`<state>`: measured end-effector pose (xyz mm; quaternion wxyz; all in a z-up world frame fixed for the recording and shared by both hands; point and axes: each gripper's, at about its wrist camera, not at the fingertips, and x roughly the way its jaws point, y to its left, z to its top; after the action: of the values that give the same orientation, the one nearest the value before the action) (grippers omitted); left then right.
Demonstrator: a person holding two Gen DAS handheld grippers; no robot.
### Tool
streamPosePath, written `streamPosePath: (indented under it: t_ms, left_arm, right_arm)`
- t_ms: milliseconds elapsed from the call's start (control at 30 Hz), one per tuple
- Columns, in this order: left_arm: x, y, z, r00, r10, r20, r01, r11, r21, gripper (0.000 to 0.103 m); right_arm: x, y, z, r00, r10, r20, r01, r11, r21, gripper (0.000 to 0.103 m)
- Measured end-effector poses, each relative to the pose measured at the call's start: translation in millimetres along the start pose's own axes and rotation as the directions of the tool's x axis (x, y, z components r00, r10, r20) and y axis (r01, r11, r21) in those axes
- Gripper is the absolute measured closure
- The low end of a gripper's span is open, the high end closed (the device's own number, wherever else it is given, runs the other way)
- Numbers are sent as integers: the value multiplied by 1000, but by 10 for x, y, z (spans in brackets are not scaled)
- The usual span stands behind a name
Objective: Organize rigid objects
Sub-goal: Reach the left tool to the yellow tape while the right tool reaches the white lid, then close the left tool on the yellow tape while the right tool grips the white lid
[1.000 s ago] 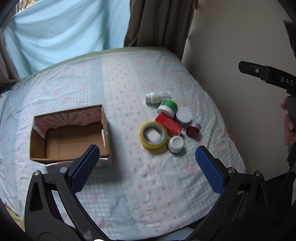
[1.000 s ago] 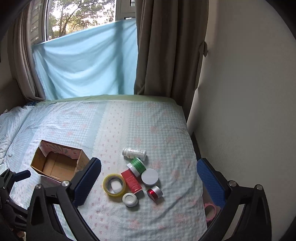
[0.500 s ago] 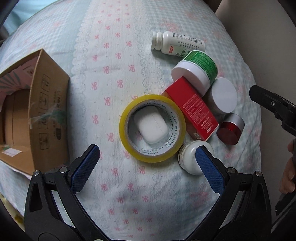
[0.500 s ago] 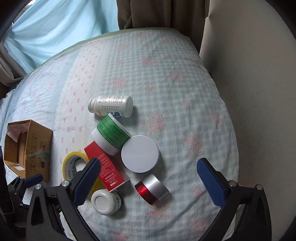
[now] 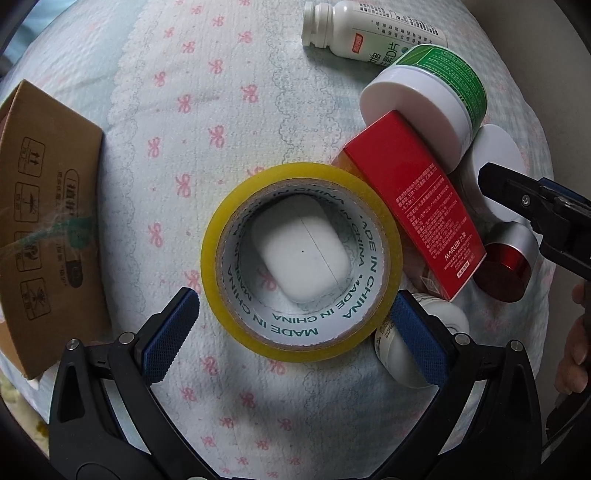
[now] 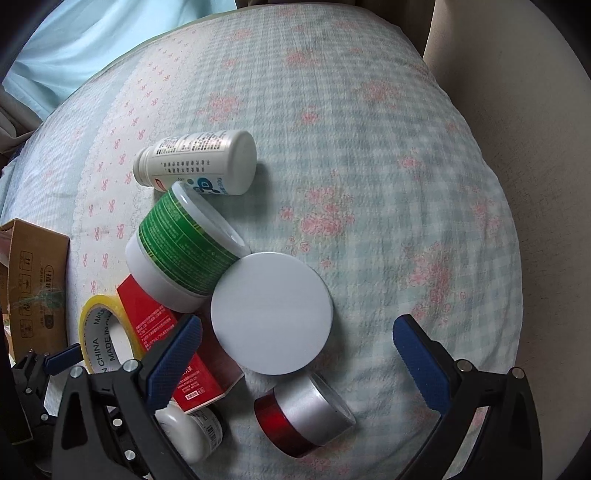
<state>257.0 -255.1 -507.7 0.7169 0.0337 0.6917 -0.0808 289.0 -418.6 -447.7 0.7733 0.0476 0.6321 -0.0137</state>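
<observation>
A yellow tape roll (image 5: 301,258) lies flat on the bedspread with a white earbud case (image 5: 304,258) inside its hole. My left gripper (image 5: 295,332) is open, its fingers either side of the roll's near edge. Right of it lie a red box (image 5: 413,221), a green-labelled jar (image 5: 428,92), a white pill bottle (image 5: 373,33), a white round lid (image 6: 271,314), a red-and-silver jar (image 6: 303,421) and a small white jar (image 5: 417,350). My right gripper (image 6: 295,354) is open just above the white lid and the red-and-silver jar.
An open cardboard box (image 5: 44,221) stands at the left on the bedspread (image 6: 369,166). The bed's right edge meets a beige wall (image 6: 535,147). A light blue cloth (image 6: 92,33) hangs at the back.
Both grippers have come down much closer to the cluster. The left now straddles the tape roll's near edge; the right hovers over the white lid and red jar.
</observation>
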Motion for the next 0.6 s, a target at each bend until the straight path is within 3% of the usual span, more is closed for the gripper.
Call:
streamPosePath:
  t_ms: [167,267,400,467,600]
  left_arm:
    - [172,-19,117,1000,-8,-6,8,1000,-7,1]
    - [281,-96,175,1000,25,-5,-25,1000,10,1]
    - [353,-187,236,999,37,18,-37,999,27,4]
    - [379,-211,246,999,37,19,-37,999,31,7]
    - [337,-211,245,999,28,34,-29,999,33,7]
  right_arm:
    - [114,19,22,1000,-1,-16,1,1000,-7,0]
    - [197,46,54,1000,-5,-25,5,1000,-18,2]
    - [327,73,61,998,-5,-61,3,999,-37,19]
    - [375,107,54,997,12,-76,-15,999,-40,32]
    - [389,151,34,998,-9,-64,6,999,-50,33]
